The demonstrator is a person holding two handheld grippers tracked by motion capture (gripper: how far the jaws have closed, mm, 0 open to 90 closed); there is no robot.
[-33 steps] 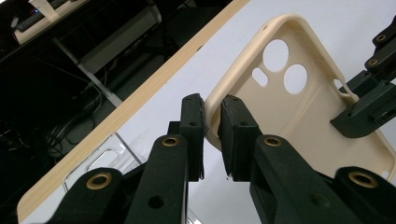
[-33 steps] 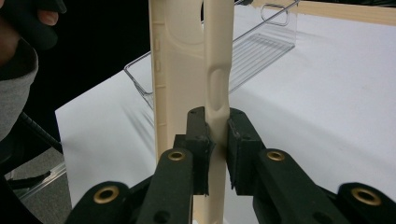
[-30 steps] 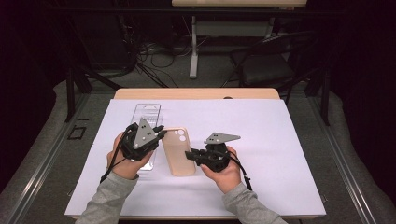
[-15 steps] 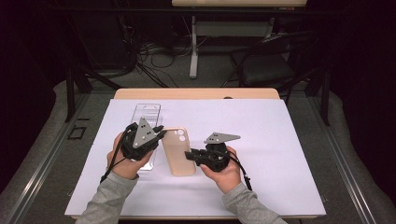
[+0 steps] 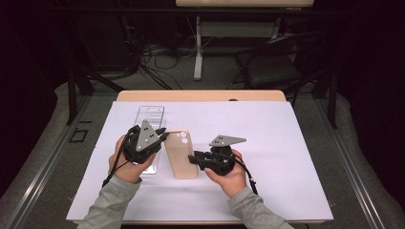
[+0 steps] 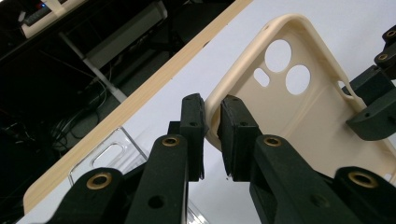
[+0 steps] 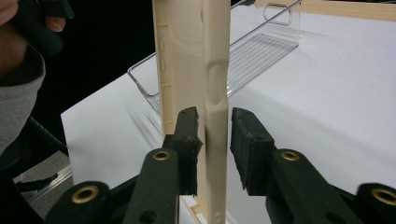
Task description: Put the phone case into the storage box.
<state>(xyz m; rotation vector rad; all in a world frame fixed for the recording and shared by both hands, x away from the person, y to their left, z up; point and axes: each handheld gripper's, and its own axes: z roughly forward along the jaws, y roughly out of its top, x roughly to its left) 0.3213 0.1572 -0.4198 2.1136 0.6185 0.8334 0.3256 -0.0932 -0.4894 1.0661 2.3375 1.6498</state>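
Gripping a cream phone case [image 5: 181, 153] by its top corner, the left gripper [image 5: 160, 137] holds it over the middle of the white sheet [image 5: 286, 143] that covers the table, as seen from the high view; the right gripper [image 5: 193, 159] sits at the case's right long edge, and a clear plastic tray [image 5: 150, 117] lies toward the sheet's far left corner, partly under the left hand.

Along the left gripper [image 6: 212, 133], the jaws are clenched on the thin rim of the case [image 6: 299, 116] beside its camera cut-outs. Only a sliver of wall is pinched, so the case could twist or slip out if anything tugs it.

Along the right gripper [image 7: 215, 144], the case [image 7: 191, 70] stands edge-on between the jaws, which have just been opening. The left pad [image 7: 189, 140] looks close against the wall, while a gap shows at the right pad [image 7: 245, 144], so this grip reads as released. With that support slackening, the weight appears to fall on the corner pinch alone; the case could sag toward the sheet or swing into the tray [image 7: 252, 51] behind it.
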